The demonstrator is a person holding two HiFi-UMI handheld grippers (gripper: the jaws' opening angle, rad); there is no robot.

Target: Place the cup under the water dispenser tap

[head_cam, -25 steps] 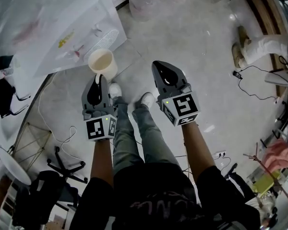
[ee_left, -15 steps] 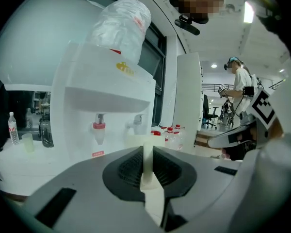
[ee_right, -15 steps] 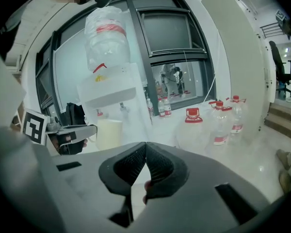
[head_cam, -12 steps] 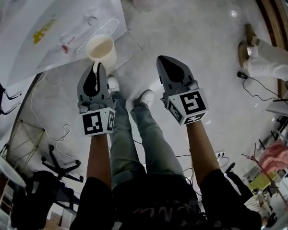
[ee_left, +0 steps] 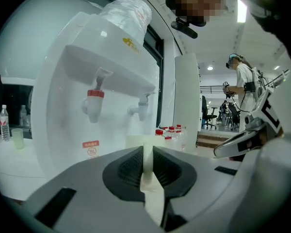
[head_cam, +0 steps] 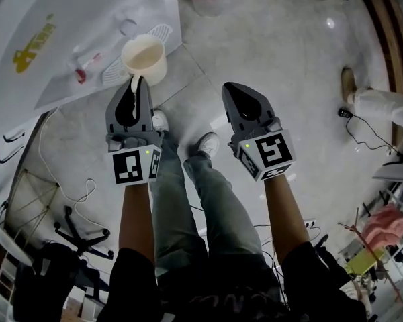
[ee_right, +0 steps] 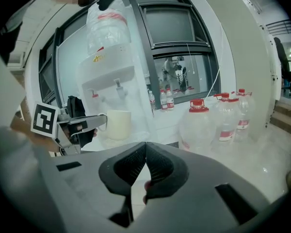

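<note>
Holding cream plastic cup [head_cam: 144,58] by handle, left gripper [head_cam: 136,87] pinching it. Right gripper [head_cam: 240,98] pressed together, empty. Cup in air just before white water dispenser [ee_left: 58,144], not yet beneath red-capped tap [ee_left: 94,102]; placing remains.

Office-like lab: water dispenser [ee_left: 99,76], spare jugs [ee_right: 200,127], office chair [head_cam: 86,232].
</note>
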